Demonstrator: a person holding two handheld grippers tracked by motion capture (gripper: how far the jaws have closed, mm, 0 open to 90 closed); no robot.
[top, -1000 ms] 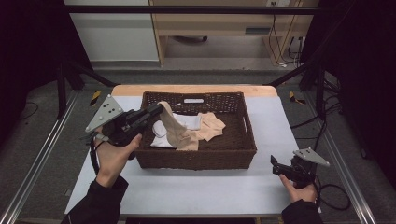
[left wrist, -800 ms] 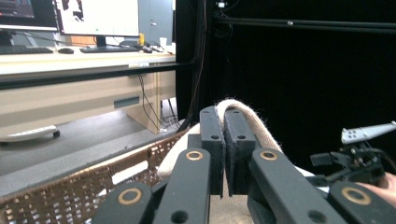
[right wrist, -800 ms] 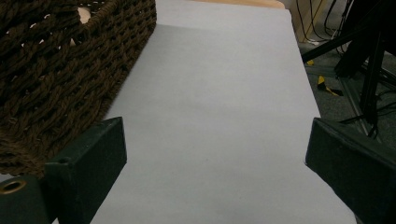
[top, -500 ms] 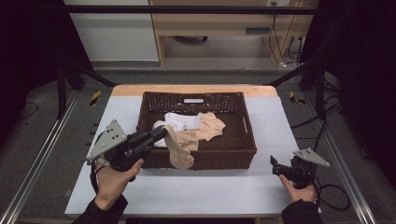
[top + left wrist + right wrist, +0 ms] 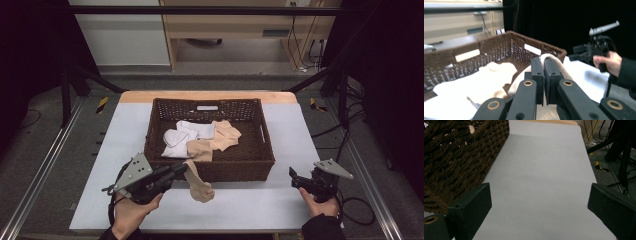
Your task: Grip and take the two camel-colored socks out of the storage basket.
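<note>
High view: the left claw (image 5: pixel 181 170) is clamped on a tan sock (image 5: pixel 199 186) hanging over the tabletop (image 5: pixel 250 205), just before the wicker basket (image 5: pixel 235 170). Left gripper view: sock (image 5: pixel 556 63) pinched between closed jaws. Right gripper view: right claw (image 5: pixel 539 205) spread apart, nothing between.

Basket (image 5: pixel 210 165) sits mid-table (image 5: pixel 300 130), socks (image 5: pixel 195 137) inside, one sock (image 5: pixel 200 187) hanging before it.

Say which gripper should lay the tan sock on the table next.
Left. The left gripper is already clamped on the tan sock, which dangles in front of the basket. The right gripper is open at the table's right side.
</note>
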